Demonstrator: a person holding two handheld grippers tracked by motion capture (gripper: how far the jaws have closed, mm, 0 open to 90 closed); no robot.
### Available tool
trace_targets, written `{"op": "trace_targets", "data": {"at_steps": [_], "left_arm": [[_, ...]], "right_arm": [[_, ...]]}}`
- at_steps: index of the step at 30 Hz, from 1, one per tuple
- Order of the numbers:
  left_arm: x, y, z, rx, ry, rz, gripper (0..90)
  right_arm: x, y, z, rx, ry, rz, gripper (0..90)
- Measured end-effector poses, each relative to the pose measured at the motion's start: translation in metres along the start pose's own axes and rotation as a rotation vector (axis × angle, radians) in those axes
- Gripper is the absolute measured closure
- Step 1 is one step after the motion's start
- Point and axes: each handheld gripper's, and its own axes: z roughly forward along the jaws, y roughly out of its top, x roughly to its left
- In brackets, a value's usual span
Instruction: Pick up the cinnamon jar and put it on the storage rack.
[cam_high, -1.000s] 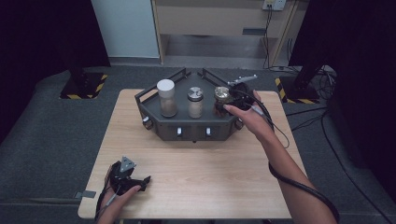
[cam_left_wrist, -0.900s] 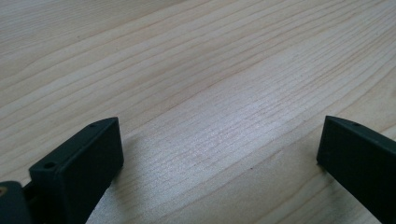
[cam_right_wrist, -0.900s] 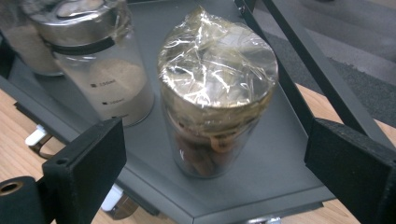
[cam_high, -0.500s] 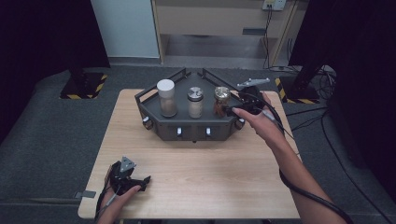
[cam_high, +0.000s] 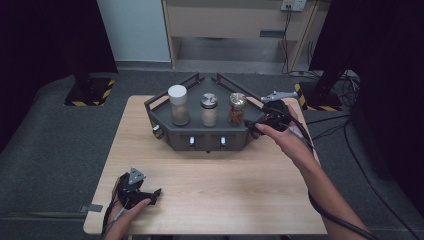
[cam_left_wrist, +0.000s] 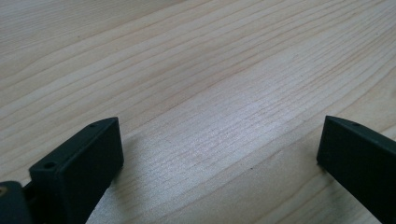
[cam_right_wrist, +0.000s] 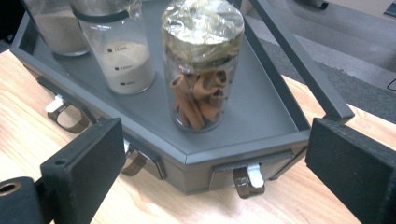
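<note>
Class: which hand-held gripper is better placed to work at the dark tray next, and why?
Right. The right hand-held gripper sits open at the tray's right corner, facing the cinnamon jar. The left hand-held gripper rests at the table's near edge.

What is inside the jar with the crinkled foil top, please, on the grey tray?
The foil-topped jar holds brown curled sticks, perhaps cinnamon, piled in its lower half. The foil hides its mouth, and the tray floor beneath stays covered.
</note>
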Motion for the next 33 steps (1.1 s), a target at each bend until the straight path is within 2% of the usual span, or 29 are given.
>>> {"op": "trace_targets", "data": {"at_steps": [23, 33], "left_arm": [[0.0, 0.0, 0.0, 0.0, 0.0, 0.0, 0.0], [0.0, 0.0, 0.0, 0.0, 0.0, 0.0, 0.0]], "right_arm": [[0.0, -0.021, -0.011, 0.005, 0.003, -0.005, 5.0], [0.005, -0.03, -0.01, 0.022, 0.006, -0.021, 5.0]]}}
